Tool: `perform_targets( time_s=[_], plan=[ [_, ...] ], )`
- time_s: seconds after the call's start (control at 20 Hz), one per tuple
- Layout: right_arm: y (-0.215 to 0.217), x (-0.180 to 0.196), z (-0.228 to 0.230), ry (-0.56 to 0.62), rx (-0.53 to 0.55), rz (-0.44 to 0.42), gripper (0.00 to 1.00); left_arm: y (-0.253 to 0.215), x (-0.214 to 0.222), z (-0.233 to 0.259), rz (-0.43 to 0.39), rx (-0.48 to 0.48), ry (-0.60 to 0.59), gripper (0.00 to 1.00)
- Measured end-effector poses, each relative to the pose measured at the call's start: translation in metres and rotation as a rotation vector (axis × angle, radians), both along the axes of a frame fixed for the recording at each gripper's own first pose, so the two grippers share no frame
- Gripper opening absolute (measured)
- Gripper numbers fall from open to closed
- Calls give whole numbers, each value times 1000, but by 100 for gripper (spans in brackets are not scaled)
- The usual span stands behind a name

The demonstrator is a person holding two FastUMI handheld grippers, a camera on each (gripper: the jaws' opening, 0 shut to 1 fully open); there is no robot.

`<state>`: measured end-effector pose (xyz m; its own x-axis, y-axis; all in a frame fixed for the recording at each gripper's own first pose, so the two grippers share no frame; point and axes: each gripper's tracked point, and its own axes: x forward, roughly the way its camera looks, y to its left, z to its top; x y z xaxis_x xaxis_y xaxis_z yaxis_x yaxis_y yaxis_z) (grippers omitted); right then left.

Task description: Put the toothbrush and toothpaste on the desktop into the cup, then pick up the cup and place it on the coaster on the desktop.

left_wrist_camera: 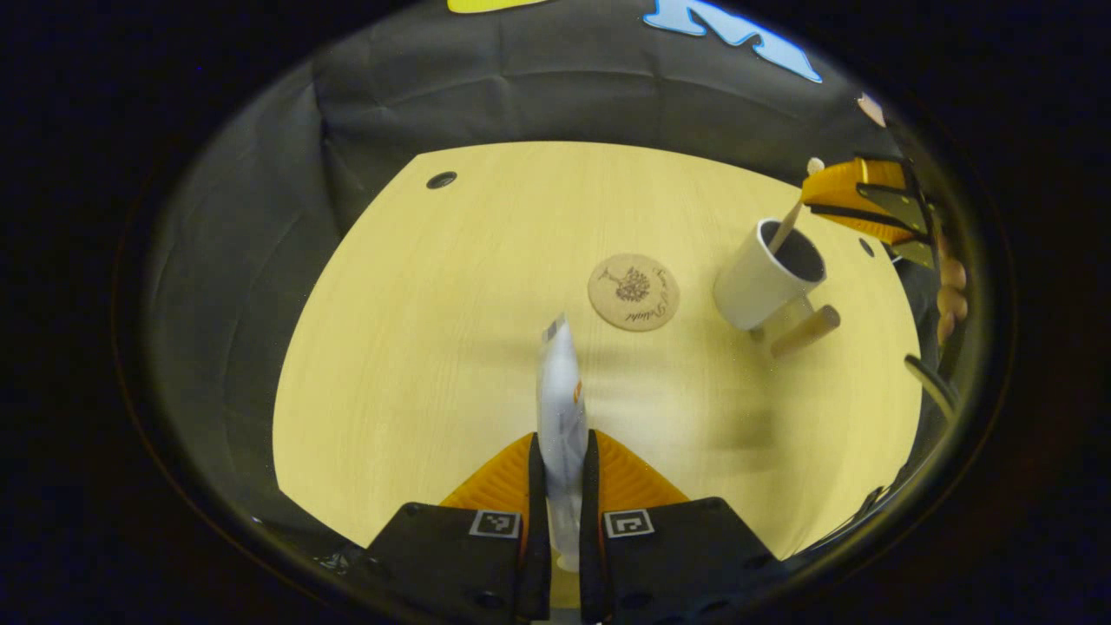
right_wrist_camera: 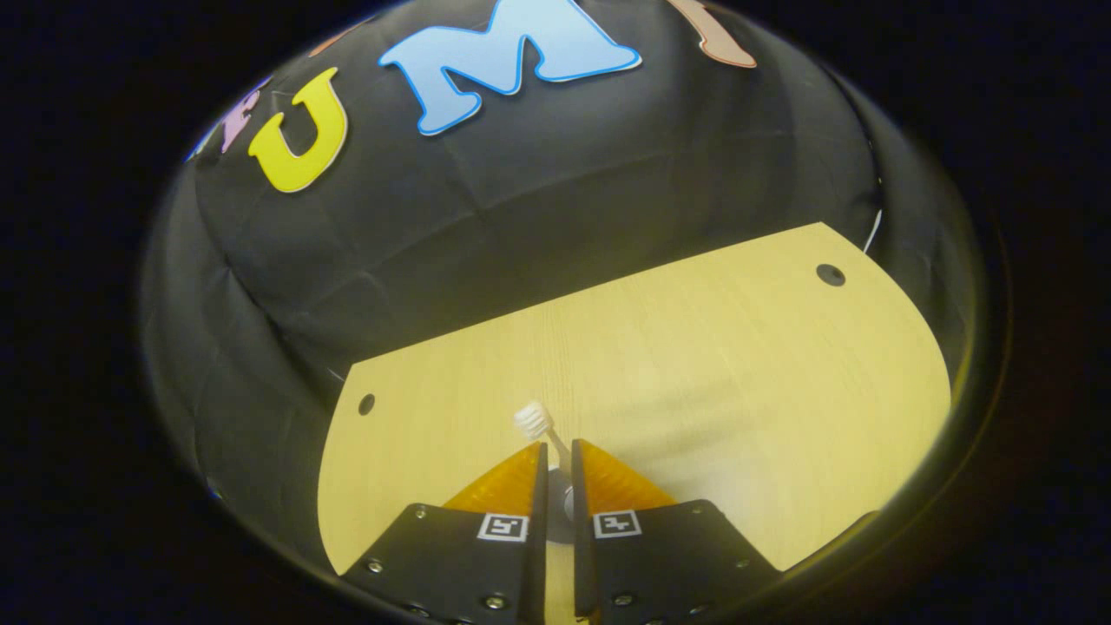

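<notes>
My left gripper [left_wrist_camera: 562, 441] is shut on a white toothpaste tube [left_wrist_camera: 560, 382], which points forward above the wooden desktop [left_wrist_camera: 434, 347]. Ahead of it lies a round cork coaster [left_wrist_camera: 634, 292]. To the coaster's right stands a white cup [left_wrist_camera: 757, 279] with a wooden handle [left_wrist_camera: 807, 331]. A toothbrush [left_wrist_camera: 786, 226] leans with its lower end inside the cup's mouth, and the right gripper [left_wrist_camera: 814, 201] holds its upper part. In the right gripper view, the brush head [right_wrist_camera: 533, 420] sticks out between the closed fingers of my right gripper [right_wrist_camera: 558, 456].
The desktop [right_wrist_camera: 738, 365] has small round holes [left_wrist_camera: 441, 180] near its far corners [right_wrist_camera: 831, 274]. The black cloth wall rises behind the table. A hand [left_wrist_camera: 950, 291] shows behind the right gripper at the right edge.
</notes>
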<state>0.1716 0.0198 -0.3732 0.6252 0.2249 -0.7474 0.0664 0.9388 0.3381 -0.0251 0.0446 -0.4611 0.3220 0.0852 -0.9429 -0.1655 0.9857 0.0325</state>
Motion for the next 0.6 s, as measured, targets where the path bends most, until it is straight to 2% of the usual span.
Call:
perform_targets(
  time_s=[0.3, 0.6],
  plan=[
    [-12, -25, 11, 11, 34, -12, 13, -11, 48, 14, -10, -12, -62, 20],
    [-46, -50, 12, 32, 42, -69, 13, -29, 86, 31, -20, -46, -113, 21]
  ],
)
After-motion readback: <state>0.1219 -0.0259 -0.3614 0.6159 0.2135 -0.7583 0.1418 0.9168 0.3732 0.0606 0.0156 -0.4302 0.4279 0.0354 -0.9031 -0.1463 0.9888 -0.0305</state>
